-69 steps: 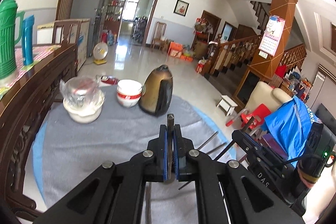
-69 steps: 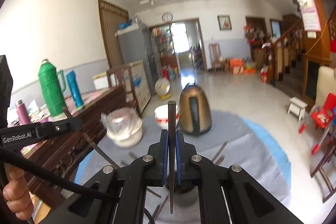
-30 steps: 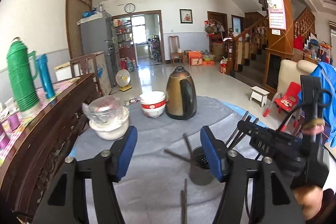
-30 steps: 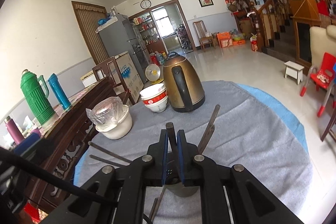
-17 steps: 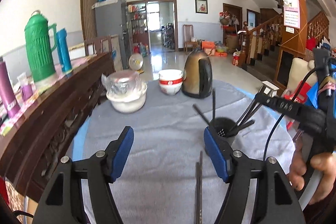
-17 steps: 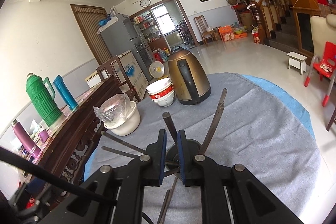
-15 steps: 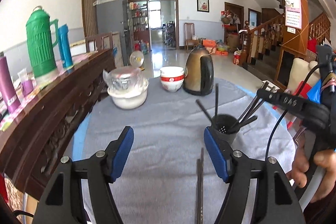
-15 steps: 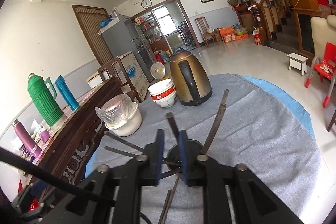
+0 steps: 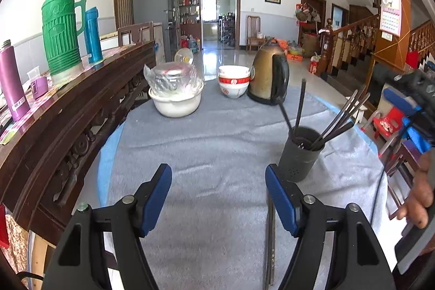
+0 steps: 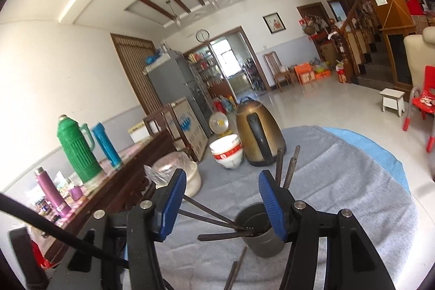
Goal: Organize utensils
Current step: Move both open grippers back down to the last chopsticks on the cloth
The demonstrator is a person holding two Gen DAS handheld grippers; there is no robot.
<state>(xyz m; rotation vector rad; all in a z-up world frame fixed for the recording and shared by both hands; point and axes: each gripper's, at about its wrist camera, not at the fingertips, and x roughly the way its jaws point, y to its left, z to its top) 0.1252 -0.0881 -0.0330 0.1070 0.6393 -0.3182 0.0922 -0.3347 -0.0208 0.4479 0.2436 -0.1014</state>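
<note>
On the grey cloth (image 9: pixel 217 148), dark utensil holder (image 9: pixel 299 156) upright, several chopsticks (image 9: pixel 339 116) fanned inside (one loose chopstick (image 9: pixel 271 235) flat beside it). Left gripper (image 9: pixel 218 197) spread wide, empty; right gripper (image 10: pixel 221 197) likewise spread, just above holder.

The utensil holder (image 9: pixel 299 156) stands on the cloth-covered table (image 9: pixel 217 143) with chopsticks (image 9: pixel 339 116) in it. Behind the utensil holder stands the kettle (image 9: pixel 269 75); left of the kettle sit stacked bowls (image 9: pixel 233 82). One loose chopstick (image 9: pixel 270 241) lies before the utensil holder.
</note>
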